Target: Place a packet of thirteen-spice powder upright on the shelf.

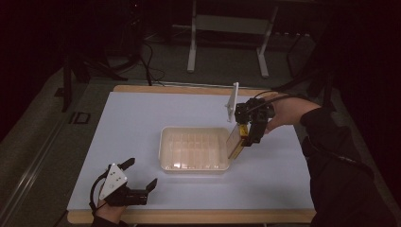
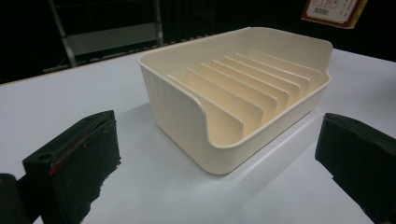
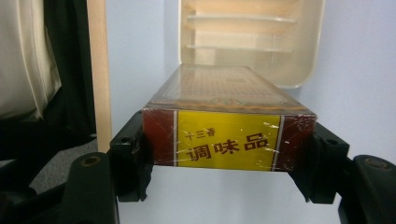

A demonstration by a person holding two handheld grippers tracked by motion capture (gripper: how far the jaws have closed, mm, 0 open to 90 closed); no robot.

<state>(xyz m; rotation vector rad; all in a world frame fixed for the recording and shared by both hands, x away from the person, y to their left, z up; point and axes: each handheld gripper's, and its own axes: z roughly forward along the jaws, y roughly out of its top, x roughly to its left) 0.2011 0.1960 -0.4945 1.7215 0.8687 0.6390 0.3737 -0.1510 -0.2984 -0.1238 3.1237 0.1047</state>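
While your right gripper (image 3: 229, 163) clamps the box (image 3: 227, 119) by its sides above the rack's (image 1: 195, 168) right end | end label facing you reads 十三香 调味品 | your left gripper (image 1: 141, 176) rests unclenched, rack ahead of it.

Dim lab: frame stand (image 1: 227, 33), cables (image 1: 150, 61)

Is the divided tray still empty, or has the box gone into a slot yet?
Empty. The tray shows bare dividers in every slot; the box is out, clamped in the right gripper above its right end.
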